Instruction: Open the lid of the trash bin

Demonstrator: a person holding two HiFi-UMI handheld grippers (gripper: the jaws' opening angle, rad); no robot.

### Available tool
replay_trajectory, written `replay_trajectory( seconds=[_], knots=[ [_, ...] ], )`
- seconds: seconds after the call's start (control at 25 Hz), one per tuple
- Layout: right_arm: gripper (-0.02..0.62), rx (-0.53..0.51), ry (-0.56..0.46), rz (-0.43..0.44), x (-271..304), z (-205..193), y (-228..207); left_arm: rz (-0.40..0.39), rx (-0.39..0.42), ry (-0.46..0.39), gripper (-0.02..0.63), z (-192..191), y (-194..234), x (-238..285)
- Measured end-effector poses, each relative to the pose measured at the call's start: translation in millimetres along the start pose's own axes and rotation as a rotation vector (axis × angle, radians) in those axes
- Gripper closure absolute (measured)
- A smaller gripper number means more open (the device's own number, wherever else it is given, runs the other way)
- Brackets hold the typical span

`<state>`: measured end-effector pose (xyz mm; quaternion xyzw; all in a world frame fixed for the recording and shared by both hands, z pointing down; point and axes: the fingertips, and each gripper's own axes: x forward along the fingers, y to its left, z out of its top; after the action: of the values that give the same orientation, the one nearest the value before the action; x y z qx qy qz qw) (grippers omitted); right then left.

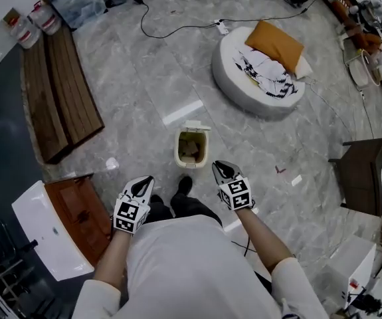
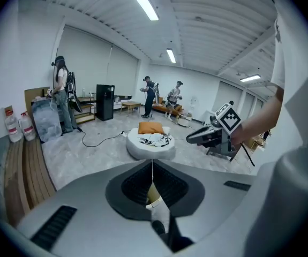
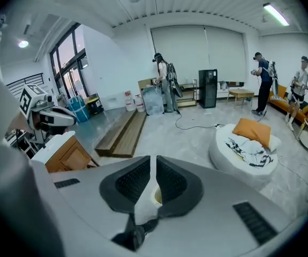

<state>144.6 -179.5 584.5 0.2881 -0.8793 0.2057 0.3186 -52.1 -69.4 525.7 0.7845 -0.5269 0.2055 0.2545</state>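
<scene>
**Desk:** Where are we?

**Op:** Open-plan room, grey marble floor (image 1: pixel 144 78), round white cushion (image 1: pixel 244 88) further back. I'm looking steeply down from the head cam. The trash bin (image 1: pixel 178 150) stands on the floor right in front of the person's feet, between the two tools and a bit ahead of them.

**Desk:** Lid status?

**Op:** The lid (image 1: pixel 195 125) is tipped up at the bin's far edge and I can see brownish contents inside. So I'd call it open, task approx. done. A dark shoe (image 1: pixel 185 184) sits just at the bin's near side. It may be on a pedal, but I can't confirm.

**Desk:** Tools?

**Op:** Left gripper (image 1: pixel 143 183): its own cam shows the jaws pressed together with nothing in them. Right gripper (image 1: pixel 222 169): jaws nearly together with only a sliver of gap, also empty. Both are held above the floor, apart from the bin, and neither touches it.

**Desk:** Anything left?

**Op:** As I judge it, only keeping the lid up, if that depends on the foot.
</scene>
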Motion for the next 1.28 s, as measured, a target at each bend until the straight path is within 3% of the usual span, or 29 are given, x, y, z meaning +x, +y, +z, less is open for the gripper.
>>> replay_trajectory(
  seconds=[0.32,0.6,1.04,1.28],
  knots=[
    [0.546,-0.055,-0.069,-0.047,-41,25,37,-0.001,0.000,-0.102,0.588,25,-4,-53],
    [0.546,-0.070,-0.116,-0.098,-78,27,81,-0.028,0.015,-0.152,0.588,19,-15,-101],
    [0.546,-0.071,-0.155,-0.195,-136,14,136,-0.079,0.030,-0.178,0.588,-6,-25,-154],
    [0.546,-0.068,-0.164,-0.238,-164,9,137,-0.097,0.041,-0.184,0.588,-5,-35,-158]
  ],
)
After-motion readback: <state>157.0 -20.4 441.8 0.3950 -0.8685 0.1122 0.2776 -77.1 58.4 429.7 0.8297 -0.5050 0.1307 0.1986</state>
